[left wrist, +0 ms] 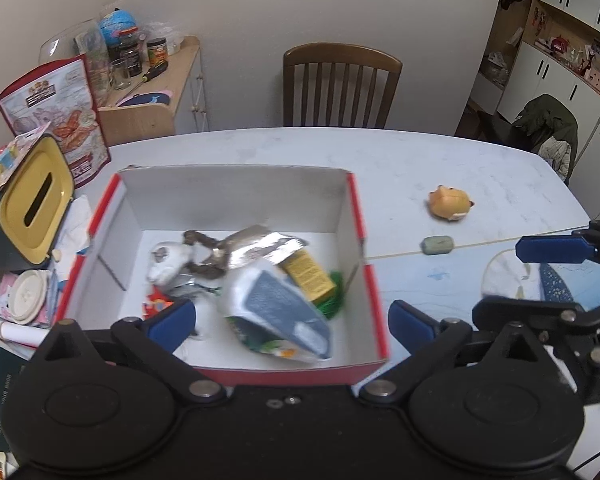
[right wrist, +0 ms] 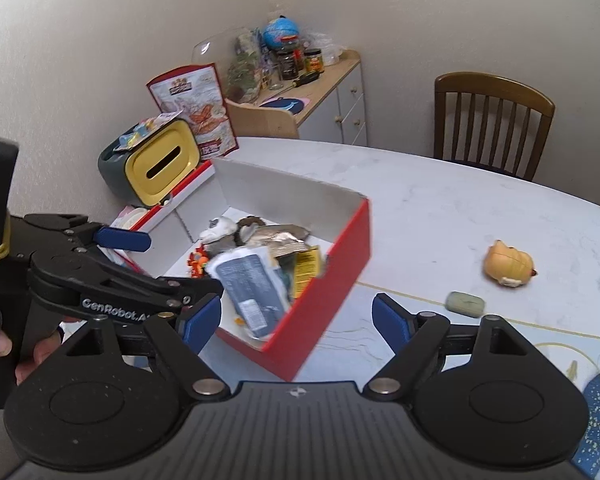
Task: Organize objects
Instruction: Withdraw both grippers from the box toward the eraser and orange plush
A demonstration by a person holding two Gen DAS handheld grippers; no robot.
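2 things are left loose on the table point(left wrist: 300, 148), and both lie right of the box point(left wrist: 356, 208), which already holds a heap of packets and small toys. Going by size, the table comes first: a pale slab with wide bare room beyond and right of the box, its far edge near a chair point(left wrist: 340, 84), its left side crowded by a bin point(left wrist: 32, 200) with a yellow lid.

The box is stiff card with red rims and upright walls; anything carried in must clear the right wall, then drop on the heap.

The toy point(left wrist: 450, 203), an orange rounded figure, sits well apart from the box on bare table. It looks hard, light and smooth, so it may roll or slip; I would pinch it across its broad flanks, not its small face end.

The eraser point(left wrist: 437, 245), a small grey-green block, lies nearer, between toy and box. It looks soft, grippy and light; take it across the short sides.

The left gripper point(left wrist: 292, 316) hangs over the box, jaws spread wide and empty. The right gripper point(right wrist: 296, 318) hovers at the box's near corner, jaws also parted, holding nothing. It is closer to both loose pieces, with a clear path across the mat point(right wrist: 500, 344).
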